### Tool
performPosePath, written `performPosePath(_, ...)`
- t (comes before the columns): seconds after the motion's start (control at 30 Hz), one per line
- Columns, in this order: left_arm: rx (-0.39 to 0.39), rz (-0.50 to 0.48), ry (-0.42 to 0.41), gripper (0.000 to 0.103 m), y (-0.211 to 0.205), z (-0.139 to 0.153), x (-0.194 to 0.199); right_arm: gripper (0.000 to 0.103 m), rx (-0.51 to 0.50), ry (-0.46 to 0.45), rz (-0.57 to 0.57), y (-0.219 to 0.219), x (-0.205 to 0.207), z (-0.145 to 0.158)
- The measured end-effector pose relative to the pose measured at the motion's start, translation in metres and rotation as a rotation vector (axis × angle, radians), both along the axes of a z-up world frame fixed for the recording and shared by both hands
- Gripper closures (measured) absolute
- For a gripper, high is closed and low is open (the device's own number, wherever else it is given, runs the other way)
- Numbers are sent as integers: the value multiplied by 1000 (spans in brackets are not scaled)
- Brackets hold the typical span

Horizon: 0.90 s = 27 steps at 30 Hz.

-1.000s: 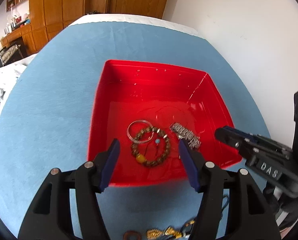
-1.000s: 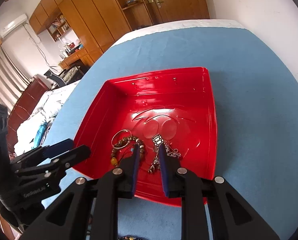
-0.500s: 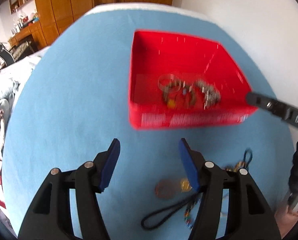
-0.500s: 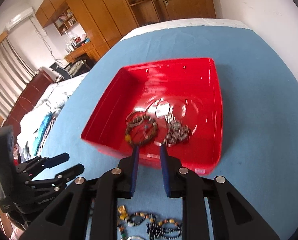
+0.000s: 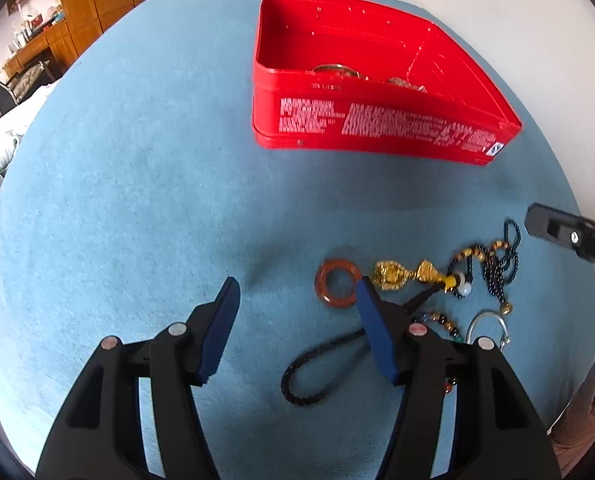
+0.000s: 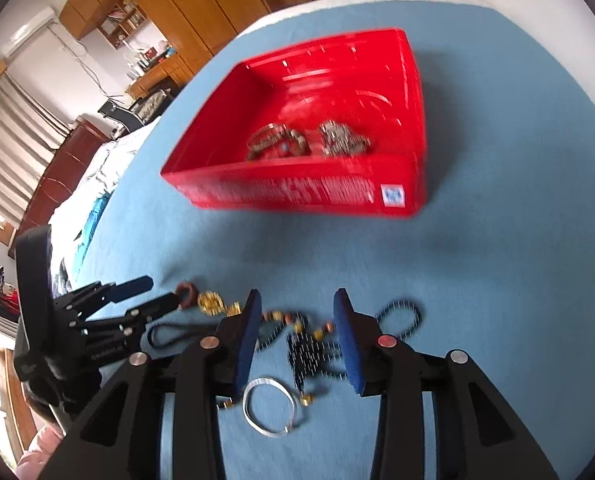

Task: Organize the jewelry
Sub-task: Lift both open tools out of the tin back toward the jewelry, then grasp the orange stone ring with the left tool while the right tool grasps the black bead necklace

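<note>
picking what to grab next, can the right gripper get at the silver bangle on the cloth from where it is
Probably yes. The right gripper is open and empty, and the silver bangle lies flat on the blue cloth just below its fingers, with nothing on top. A black bead necklace lies close beside it.

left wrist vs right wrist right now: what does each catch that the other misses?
Left wrist only: sharp white print on the red box near wall, and the amber ring in full beside the gold charm.

Right wrist only: the jewelry already in the box, a beaded bracelet and metal chain, plus the whole silver bangle on the blue cloth.

Both: box, loose beaded strands, black cord loop, and the left gripper and right gripper, jaws open and empty.
</note>
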State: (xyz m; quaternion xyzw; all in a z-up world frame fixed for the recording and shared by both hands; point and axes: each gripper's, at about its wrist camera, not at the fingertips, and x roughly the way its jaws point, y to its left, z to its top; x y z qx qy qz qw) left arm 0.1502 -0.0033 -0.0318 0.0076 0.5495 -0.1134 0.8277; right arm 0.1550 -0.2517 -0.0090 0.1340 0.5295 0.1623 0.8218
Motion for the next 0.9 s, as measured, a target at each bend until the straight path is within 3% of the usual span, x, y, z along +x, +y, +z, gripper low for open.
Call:
performPosePath(0.67,79,-76,-2,45,-43,-12,20,56,17,98,-25,-16,-25,-21)
performPosePath(0.73,89,-79,-13,48,-52,-15,16,56,15,110,-24,-17,-26,-23)
performPosePath(0.9,78,-71,-24,71,-52,-12,18,48,12,147,-18,-14,-23,-29)
